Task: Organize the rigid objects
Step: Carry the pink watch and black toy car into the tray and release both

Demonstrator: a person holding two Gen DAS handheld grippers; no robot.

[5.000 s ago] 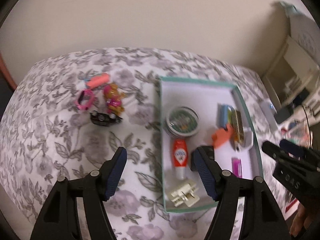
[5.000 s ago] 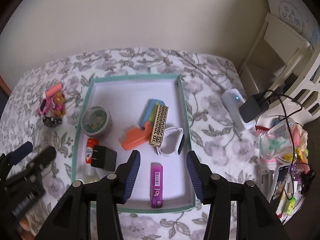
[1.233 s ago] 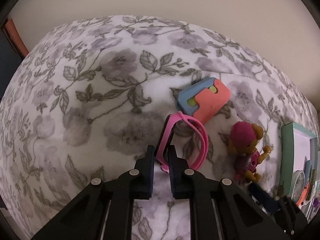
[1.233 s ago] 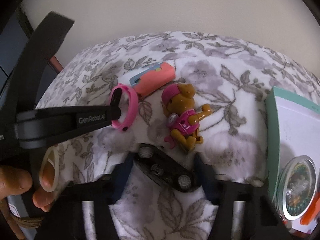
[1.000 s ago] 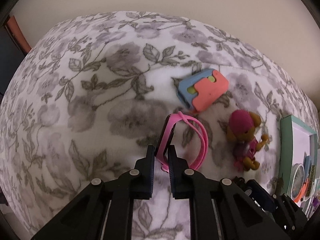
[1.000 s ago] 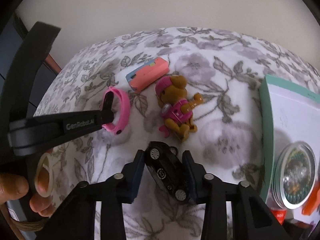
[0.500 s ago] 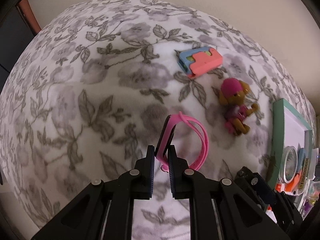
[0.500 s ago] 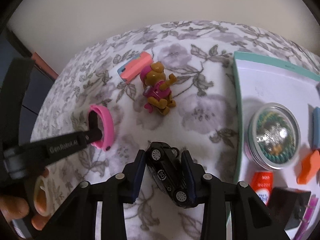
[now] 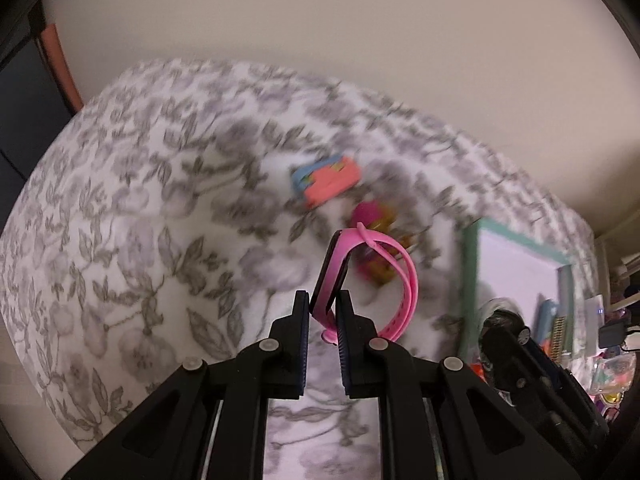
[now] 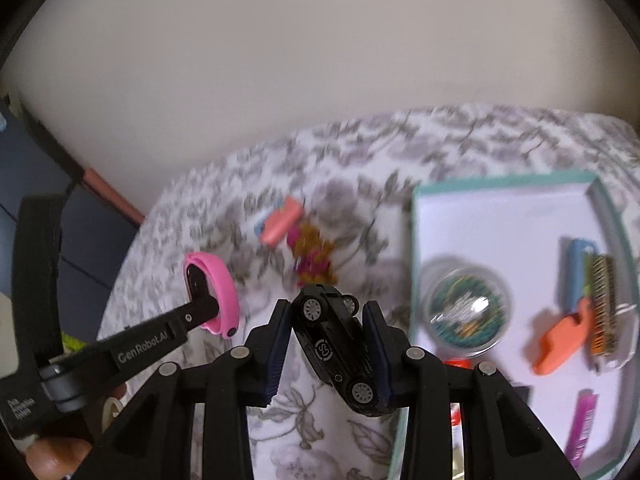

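Note:
My left gripper (image 9: 323, 308) is shut on a pink wristband watch (image 9: 376, 272) and holds it above the floral cloth; the watch also shows in the right wrist view (image 10: 216, 292). My right gripper (image 10: 326, 328) is shut on a black toy car (image 10: 336, 344), lifted above the cloth just left of the teal-rimmed tray (image 10: 416, 216). A pink and brown toy dog (image 10: 312, 256) and an orange and blue case (image 10: 278, 224) lie on the cloth beyond both grippers. The tray also shows at the right of the left wrist view (image 9: 470, 272).
The tray holds a round tin (image 10: 466, 304), an orange item (image 10: 560, 340), a blue case (image 10: 578, 276), a patterned comb-like bar (image 10: 604, 304) and a purple lighter (image 10: 582, 428). A wall rises behind the cloth-covered table. Clutter sits at the far right of the left wrist view (image 9: 616, 336).
Both grippers have risen and swung right toward the tray, carrying the watch and the car. The view is blurred by motion. The dog and case stay on the cloth.

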